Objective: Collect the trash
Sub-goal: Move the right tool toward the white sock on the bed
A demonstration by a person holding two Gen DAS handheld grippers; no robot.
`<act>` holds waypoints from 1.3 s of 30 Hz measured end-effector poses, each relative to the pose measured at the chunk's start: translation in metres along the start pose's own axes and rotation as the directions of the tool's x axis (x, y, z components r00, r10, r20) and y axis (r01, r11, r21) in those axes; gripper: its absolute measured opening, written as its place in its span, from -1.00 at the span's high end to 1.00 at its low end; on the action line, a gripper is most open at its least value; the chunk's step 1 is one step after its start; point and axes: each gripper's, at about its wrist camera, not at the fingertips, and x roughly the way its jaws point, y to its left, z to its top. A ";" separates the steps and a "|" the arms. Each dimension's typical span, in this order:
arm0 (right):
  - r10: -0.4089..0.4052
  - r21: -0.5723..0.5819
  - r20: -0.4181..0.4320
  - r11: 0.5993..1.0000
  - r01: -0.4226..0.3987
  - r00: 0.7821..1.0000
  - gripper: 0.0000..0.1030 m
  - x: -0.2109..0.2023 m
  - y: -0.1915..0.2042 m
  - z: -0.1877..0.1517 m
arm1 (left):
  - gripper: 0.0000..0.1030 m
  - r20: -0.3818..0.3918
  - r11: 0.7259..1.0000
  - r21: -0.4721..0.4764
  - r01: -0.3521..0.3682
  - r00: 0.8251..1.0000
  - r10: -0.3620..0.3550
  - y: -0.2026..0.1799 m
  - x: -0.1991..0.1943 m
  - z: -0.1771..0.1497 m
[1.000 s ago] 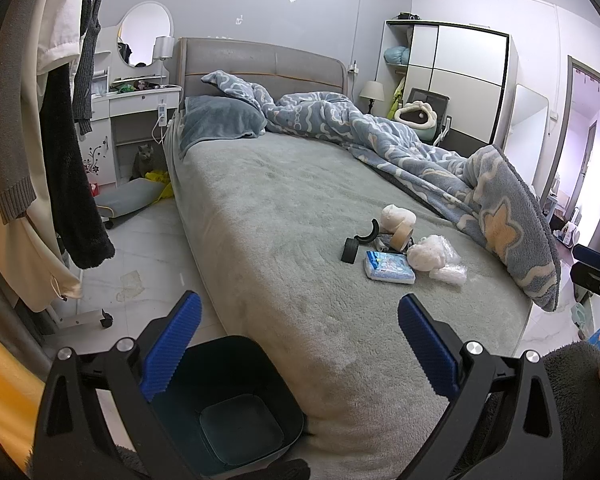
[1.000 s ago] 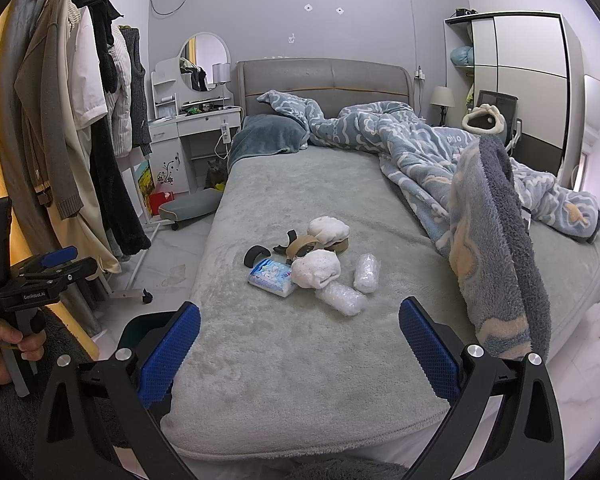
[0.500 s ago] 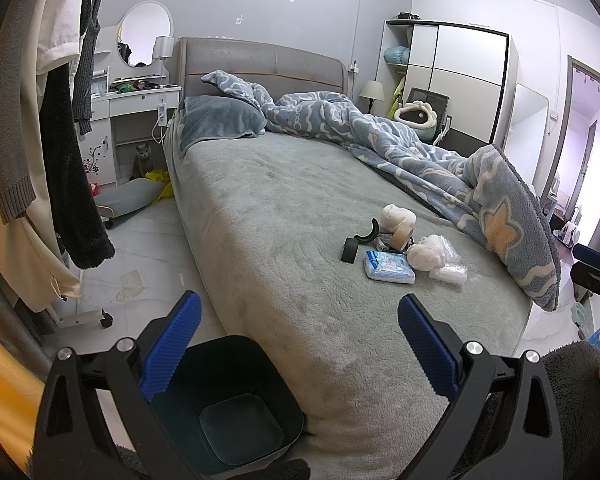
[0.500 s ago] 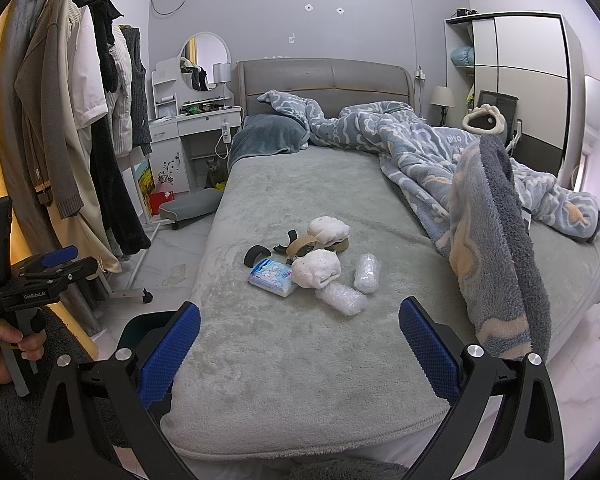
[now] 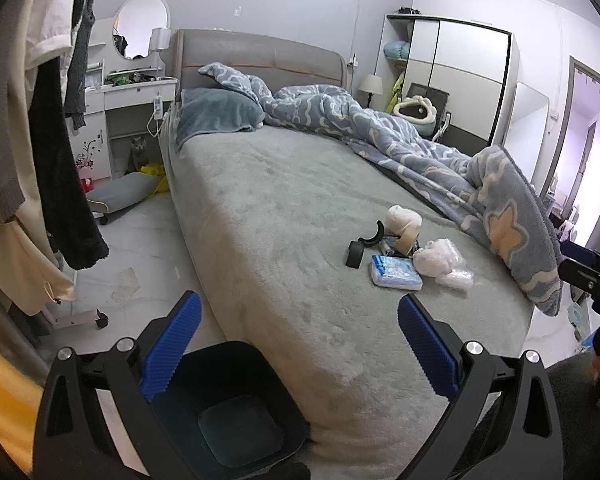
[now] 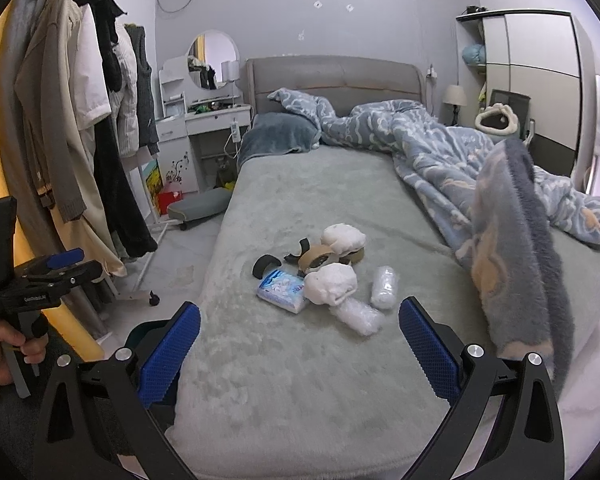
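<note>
A dark teal bin point(image 5: 228, 412) stands on the floor at the near left corner of the bed point(image 5: 284, 216), and nothing shows inside it. The trash sits in a cluster on the grey bed cover, near the middle and well apart from the bin: a blue-and-white tissue pack point(image 6: 281, 289) whose print is too small to read, two white crumpled wads point(image 6: 332, 282), two clear plastic wraps point(image 6: 384, 287), a brown tape roll point(image 6: 315, 258) and curved black pieces point(image 6: 263, 265). The left gripper point(image 5: 298, 344) hangs over the bin and the bed corner, its blue pads spread wide and empty. The right gripper point(image 6: 298, 346) hovers above the near edge of the bed, likewise spread and empty. In the right wrist view, small white lettering on the left gripper's body is too blurred to read.
</note>
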 end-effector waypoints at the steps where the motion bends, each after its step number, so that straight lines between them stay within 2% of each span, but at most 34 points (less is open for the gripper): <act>1: 0.005 -0.002 -0.007 1.000 -0.005 1.000 -0.94 0.007 -0.001 0.002 | -0.94 -0.005 1.000 0.009 -0.003 1.000 0.003 0.001 0.004 0.000; 8: 0.013 -0.009 -0.046 1.000 -0.013 0.999 -0.94 0.046 -0.013 0.013 | -0.92 -0.002 1.000 0.014 0.003 1.000 -0.003 0.015 0.022 0.008; 18: 0.045 -0.039 -0.143 0.998 -0.051 0.989 -0.88 0.109 -0.026 0.011 | -0.91 -0.015 0.997 0.039 0.073 0.997 -0.073 0.021 0.058 0.022; 21: 0.045 -0.048 -0.164 0.997 -0.053 0.985 -0.85 0.125 -0.029 0.012 | -0.91 -0.031 0.992 0.048 0.115 0.993 -0.114 0.022 0.069 0.026; 26: 0.066 -0.056 -0.186 0.995 -0.078 0.980 -0.81 0.146 -0.033 0.011 | -0.90 -0.062 0.985 0.094 0.145 0.988 -0.140 0.019 0.089 0.030; 31: 0.064 -0.066 -0.227 0.994 -0.081 0.972 -0.64 0.168 -0.038 0.008 | -0.89 -0.104 0.978 0.106 0.182 0.980 -0.172 0.016 0.113 0.032; 39: 0.071 -0.079 -0.264 0.992 -0.095 0.962 -0.62 0.191 -0.042 0.007 | -0.89 -0.159 0.961 0.130 0.243 0.962 -0.222 0.009 0.141 0.034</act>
